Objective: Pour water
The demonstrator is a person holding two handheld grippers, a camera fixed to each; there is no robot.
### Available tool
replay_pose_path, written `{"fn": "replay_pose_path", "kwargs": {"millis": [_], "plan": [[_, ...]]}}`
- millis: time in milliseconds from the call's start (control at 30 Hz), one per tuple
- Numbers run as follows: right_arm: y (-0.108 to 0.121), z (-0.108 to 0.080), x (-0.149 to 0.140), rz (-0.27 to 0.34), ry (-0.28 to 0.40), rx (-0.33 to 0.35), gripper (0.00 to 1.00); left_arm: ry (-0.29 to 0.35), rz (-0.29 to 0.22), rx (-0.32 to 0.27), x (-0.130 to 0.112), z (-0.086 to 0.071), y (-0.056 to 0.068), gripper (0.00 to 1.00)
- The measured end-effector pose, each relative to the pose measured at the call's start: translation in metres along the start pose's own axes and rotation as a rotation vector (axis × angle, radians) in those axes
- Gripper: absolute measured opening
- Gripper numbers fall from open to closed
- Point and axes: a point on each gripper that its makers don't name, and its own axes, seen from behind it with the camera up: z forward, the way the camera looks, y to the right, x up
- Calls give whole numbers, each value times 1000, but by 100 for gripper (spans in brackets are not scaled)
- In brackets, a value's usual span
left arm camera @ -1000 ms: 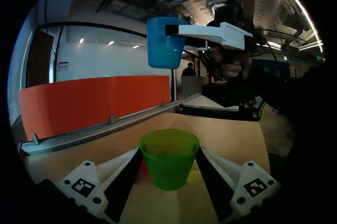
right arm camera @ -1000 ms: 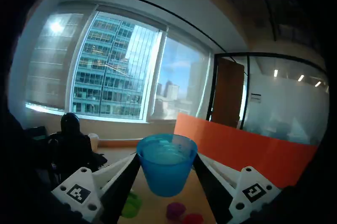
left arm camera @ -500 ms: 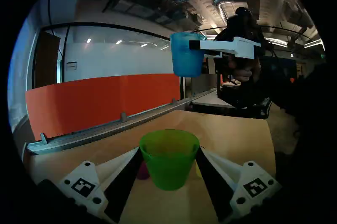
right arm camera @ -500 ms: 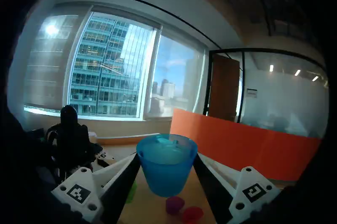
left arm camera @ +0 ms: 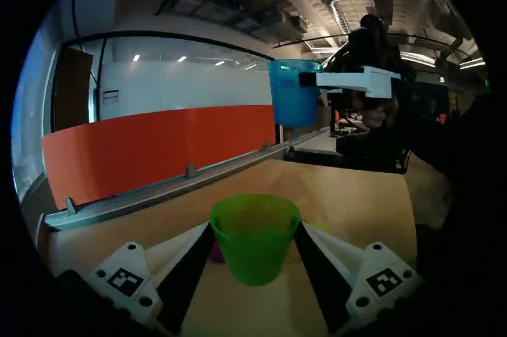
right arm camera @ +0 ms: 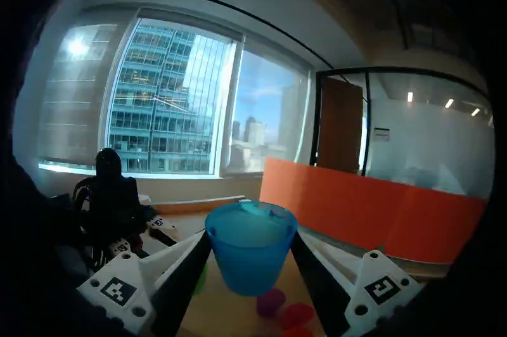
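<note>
Blue cup is upright, clamped between both fingers of the right gripper, held high above the wooden table. It sits well apart from the green cup. Green cup is upright too, squeezed by both fingers of the left gripper low near the tabletop, contact unclear; orange partition runs behind.

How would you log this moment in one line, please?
left tool: shut on green cup | right tool: shut on blue cup, upright | pour: not started

Green cup, blue cup, object perhaps magenta
</note>
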Motion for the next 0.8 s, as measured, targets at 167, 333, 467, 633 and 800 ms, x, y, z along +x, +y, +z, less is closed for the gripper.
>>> {"fn": "replay_pose_path", "kwargs": {"millis": [167, 333, 467, 633, 800], "plan": [[-8, -1, -10, 9, -5, 21, 89, -19, 3, 9, -7, -2, -3, 86], [-14, 0, -27, 17, -20, 39, 89, -38, -3, 4, -14, -3, -3, 86], [-19, -1, -40, 32, -34, 51, 89, -58, -5, 2, -23, -3, -5, 86], [-28, -1, -53, 62, -46, 77, 89, -87, -7, 3, -35, -5, -6, 86], [-34, -1, -68, 72, -70, 95, 89, -120, -12, -1, -50, -5, -4, 86]]}}
